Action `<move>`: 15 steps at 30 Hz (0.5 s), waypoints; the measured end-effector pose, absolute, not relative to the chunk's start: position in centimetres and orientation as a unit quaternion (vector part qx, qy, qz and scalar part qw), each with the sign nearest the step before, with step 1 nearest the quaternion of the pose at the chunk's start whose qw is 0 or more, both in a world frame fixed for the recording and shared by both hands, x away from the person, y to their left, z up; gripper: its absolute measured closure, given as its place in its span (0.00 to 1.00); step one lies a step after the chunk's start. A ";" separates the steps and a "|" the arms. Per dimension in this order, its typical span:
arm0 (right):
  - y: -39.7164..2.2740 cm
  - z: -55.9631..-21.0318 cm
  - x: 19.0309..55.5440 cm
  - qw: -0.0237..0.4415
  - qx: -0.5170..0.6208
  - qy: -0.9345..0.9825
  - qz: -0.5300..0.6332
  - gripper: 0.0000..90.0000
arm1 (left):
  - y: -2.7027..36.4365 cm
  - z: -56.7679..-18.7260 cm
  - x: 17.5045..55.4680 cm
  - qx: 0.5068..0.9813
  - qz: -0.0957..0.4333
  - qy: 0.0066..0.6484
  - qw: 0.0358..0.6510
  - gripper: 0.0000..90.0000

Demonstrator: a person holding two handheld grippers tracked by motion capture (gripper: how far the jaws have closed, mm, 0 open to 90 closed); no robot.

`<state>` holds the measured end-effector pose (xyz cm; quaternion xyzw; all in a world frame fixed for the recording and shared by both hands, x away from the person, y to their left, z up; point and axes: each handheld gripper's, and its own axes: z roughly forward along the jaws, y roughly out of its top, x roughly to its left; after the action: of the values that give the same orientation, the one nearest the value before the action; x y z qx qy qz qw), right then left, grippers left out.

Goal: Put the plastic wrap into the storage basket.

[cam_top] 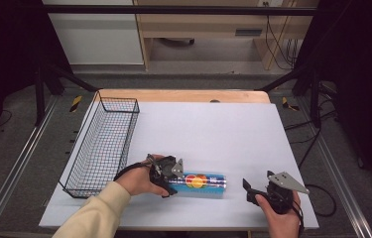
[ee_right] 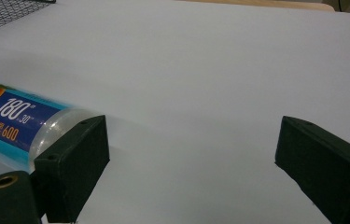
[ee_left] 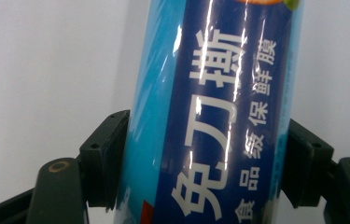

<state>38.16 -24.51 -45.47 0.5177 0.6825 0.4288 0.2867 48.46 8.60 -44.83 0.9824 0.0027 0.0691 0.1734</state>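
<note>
1. Where the left gripper (cam_top: 172,174) meets the blue roll of cling film (cam_top: 201,182), its two black jaws sit one on each side of the roll's left end; in the left gripper view the pads (ee_left: 105,156) press against both sides of the glossy blue wrapper (ee_left: 210,116), so this gripper is clamped on the roll.
2. Held by a hand in a cream sleeve (cam_top: 94,213), the left gripper lies at about 7 o'clock on the white sheet (cam_top: 223,129), with the roll stretching from it toward 3 o'clock.
3. Lying flat on the sheet near its front edge, at about 6 o'clock, the roll shows white printed characters, an orange picture near its middle and a clear end cap (ee_right: 58,126) at its right end.
4. Off at about 5 o'clock, the right gripper (cam_top: 251,191) is held in the other hand (cam_top: 280,218), apart from the roll's right end; a grey three-cornered plate (cam_top: 287,181) sits on top of it.
5. Seen in the right gripper view, its jaws stand wide apart with nothing but bare sheet between them (ee_right: 191,154); the roll's capped end lies just beyond its left jaw.
6. Farther out, a black wire basket (cam_top: 101,146) stands along the sheet's left edge, from 8 to 10 o'clock.
7. Beyond the sheet at 12 o'clock, a strip of wooden tabletop (cam_top: 183,95) shows.
</note>
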 end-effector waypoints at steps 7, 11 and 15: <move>-24.5 -45.4 38.2 0.284 0.519 0.682 0.430 0.12 | 8.5 -44.7 48.4 0.983 0.071 0.000 0.168 0.32; -24.6 -45.4 38.2 0.285 0.519 0.681 0.431 0.12 | 8.4 -44.7 48.2 0.983 0.073 0.001 0.166 0.32; -24.5 -45.5 38.3 0.282 0.519 0.684 0.428 0.12 | 8.2 -44.6 48.1 0.985 0.070 0.001 0.160 0.32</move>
<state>38.27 -24.51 -45.50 0.5186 0.6840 0.4284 0.2822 48.07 8.24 -44.61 0.9847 0.0010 0.0702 0.1598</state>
